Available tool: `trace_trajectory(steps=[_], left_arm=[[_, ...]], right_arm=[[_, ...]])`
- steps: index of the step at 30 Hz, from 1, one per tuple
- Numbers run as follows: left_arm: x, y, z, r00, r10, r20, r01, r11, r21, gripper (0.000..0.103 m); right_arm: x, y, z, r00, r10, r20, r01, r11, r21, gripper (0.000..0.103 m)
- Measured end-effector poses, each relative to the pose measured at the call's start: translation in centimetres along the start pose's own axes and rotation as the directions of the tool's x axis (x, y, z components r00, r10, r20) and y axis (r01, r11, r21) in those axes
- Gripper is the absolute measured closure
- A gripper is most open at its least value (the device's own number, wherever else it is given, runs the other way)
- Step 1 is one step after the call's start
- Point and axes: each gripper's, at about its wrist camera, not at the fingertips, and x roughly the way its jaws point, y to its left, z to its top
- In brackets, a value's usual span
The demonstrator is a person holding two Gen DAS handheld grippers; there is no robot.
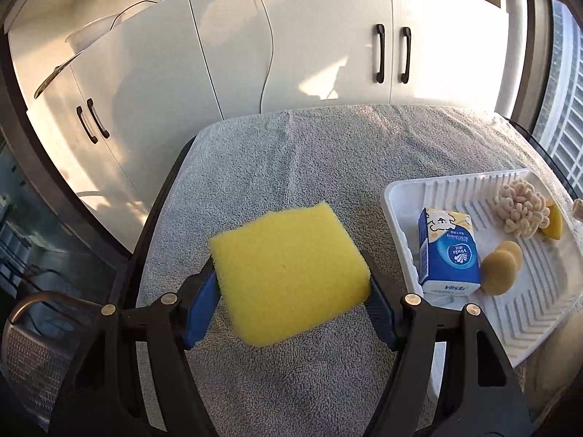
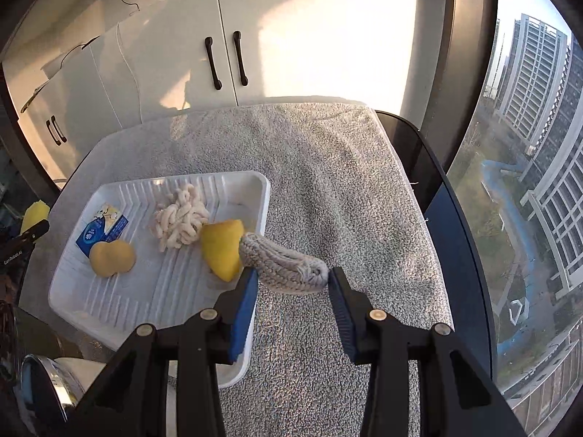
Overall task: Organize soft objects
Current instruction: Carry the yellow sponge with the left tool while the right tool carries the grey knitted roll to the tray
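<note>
Over towel [image 1: 291, 153] — left hand-held gripper [image 1: 291, 284] clamping sponge [image 1: 288, 273] (yellow)

1. I see a dark tabletop [image 2: 419, 153] covered by a grey terry towel [image 1: 291, 153].
2. Directly on the towel, right of my left gripper [image 1: 291, 291] and left of my right gripper [image 2: 293, 284], lies a white ribbed tray [image 2: 153, 291].

A bright yellow sponge [image 1: 289, 276] sits over a speckled grey towel [image 1: 328, 153]. On the ribbed white tray [image 2: 160, 291] are a blue-and-white tissue pack [image 1: 450, 251], cream chenille [image 2: 180, 224] and a grey knitted piece [image 2: 284, 266].
</note>
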Motion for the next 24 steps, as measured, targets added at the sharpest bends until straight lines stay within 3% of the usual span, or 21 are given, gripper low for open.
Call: trace_trajectory(steps=[8, 12, 17, 18, 24], left_arm=[[0.5, -3.3, 2.3, 0.998, -0.063, 0.018, 0.062, 0.997, 0.046, 0.034], [1.0, -4.9, 3.3, 0.991, -0.132, -0.001, 0.131, 0.988, 0.08, 0.034], [2.9, -6.7, 4.5, 0.976, -0.205, -0.078, 0.211, 0.974, 0.078, 0.035], [3.5, -7.0, 4.7, 0.969, -0.225, -0.102, 0.233, 0.97, 0.07, 0.035], [5.9, -8.4, 4.8, 0.942, -0.273, -0.193, 0.287, 0.957, 0.045, 0.035]], right_arm=[[1.7, 3.4, 0.9, 0.999, 0.036, -0.03, -0.039, 0.995, -0.096, 0.06], [2.2, 4.5, 0.8, 0.992, 0.105, -0.071, -0.112, 0.988, -0.108, 0.06], [2.8, 5.0, 0.8, 0.971, 0.174, -0.163, -0.189, 0.979, -0.081, 0.065], [3.0, 5.1, 0.7, 0.969, 0.171, -0.179, -0.188, 0.979, -0.081, 0.07], [3.5, 5.8, 0.9, 0.964, 0.154, -0.216, -0.18, 0.978, -0.103, 0.07]])
